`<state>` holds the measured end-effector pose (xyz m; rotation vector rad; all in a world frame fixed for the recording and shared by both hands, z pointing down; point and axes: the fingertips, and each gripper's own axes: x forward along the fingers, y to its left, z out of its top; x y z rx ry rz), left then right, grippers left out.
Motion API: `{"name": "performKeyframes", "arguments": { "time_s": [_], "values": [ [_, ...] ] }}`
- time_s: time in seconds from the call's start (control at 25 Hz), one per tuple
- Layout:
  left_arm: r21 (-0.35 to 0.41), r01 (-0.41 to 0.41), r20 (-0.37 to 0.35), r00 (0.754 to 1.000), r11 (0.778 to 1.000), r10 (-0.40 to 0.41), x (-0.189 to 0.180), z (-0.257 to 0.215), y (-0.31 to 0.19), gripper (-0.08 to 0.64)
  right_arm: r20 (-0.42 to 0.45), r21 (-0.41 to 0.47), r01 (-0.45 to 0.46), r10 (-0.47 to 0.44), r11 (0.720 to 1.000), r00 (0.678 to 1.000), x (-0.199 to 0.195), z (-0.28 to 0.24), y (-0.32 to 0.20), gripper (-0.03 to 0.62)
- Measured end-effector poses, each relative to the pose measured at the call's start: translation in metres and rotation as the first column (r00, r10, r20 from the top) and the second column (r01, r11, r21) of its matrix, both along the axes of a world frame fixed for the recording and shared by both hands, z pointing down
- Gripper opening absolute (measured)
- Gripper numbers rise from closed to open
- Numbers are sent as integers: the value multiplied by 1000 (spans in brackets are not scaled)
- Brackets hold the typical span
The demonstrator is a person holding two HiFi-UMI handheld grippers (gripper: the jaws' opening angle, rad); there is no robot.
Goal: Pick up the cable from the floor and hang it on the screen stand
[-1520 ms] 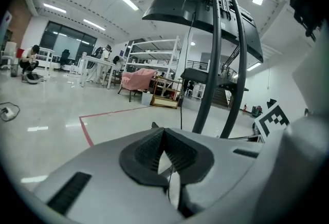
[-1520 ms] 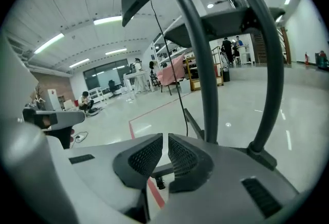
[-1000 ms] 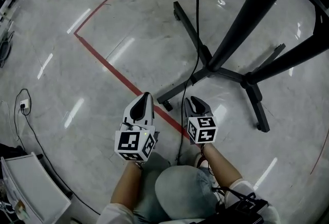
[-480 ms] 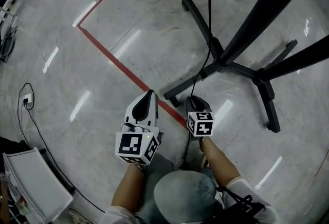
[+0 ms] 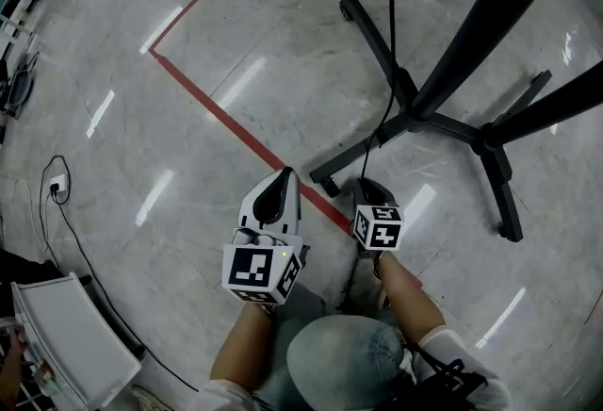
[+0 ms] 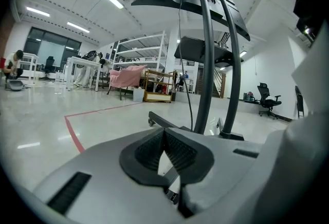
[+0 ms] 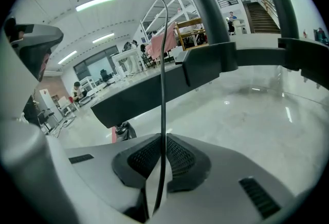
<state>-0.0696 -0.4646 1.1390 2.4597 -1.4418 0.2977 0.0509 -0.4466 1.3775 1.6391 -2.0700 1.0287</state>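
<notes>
A thin black cable (image 5: 390, 41) hangs down past the screen stand (image 5: 450, 60) to my right gripper (image 5: 367, 185). In the right gripper view the cable (image 7: 163, 89) runs up from between the pads, with the right gripper (image 7: 163, 148) shut on it. That gripper is low over the floor, just in front of the tip of the stand's near leg (image 5: 353, 161). My left gripper (image 5: 280, 181) hovers beside it on the left. In its own view the left gripper (image 6: 165, 138) is shut with nothing in it and faces the stand's two curved posts (image 6: 205, 63).
A red tape line (image 5: 217, 112) crosses the marble floor under both grippers. A second black stand (image 5: 551, 103) stands on the right. At the left, a thin cord and plug (image 5: 55, 188) lie on the floor, and a white cart (image 5: 57, 334) is nearby. The person's knee (image 5: 344, 367) is below.
The right gripper has sunk toward the floor near the stand's leg and looks smaller. The left gripper has shifted slightly right alongside it. The head view has drifted a little.
</notes>
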Motion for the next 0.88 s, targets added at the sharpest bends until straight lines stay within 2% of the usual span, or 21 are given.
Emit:
{"name": "performKeyframes", "arguments": {
  "time_s": [0.2,0.4,0.6,0.88],
  "values": [
    [-4,-5,-4,1000,1000,5,-1,2,2,3,5,18,9,-9,1000,1000,1,-8,2,32],
    [-46,80,-22,996,996,-81,-14,-25,3,3,39,38,-7,5,999,999,11,-67,22,29],
    [-100,121,10,993,988,-120,-11,-106,27,3,98,-15,11,-9,1000,995,23,-186,58,29],
    [-132,108,6,994,985,-109,-4,-270,59,3,-79,81,122,-115,989,990,45,-383,69,29]
  ]
}}
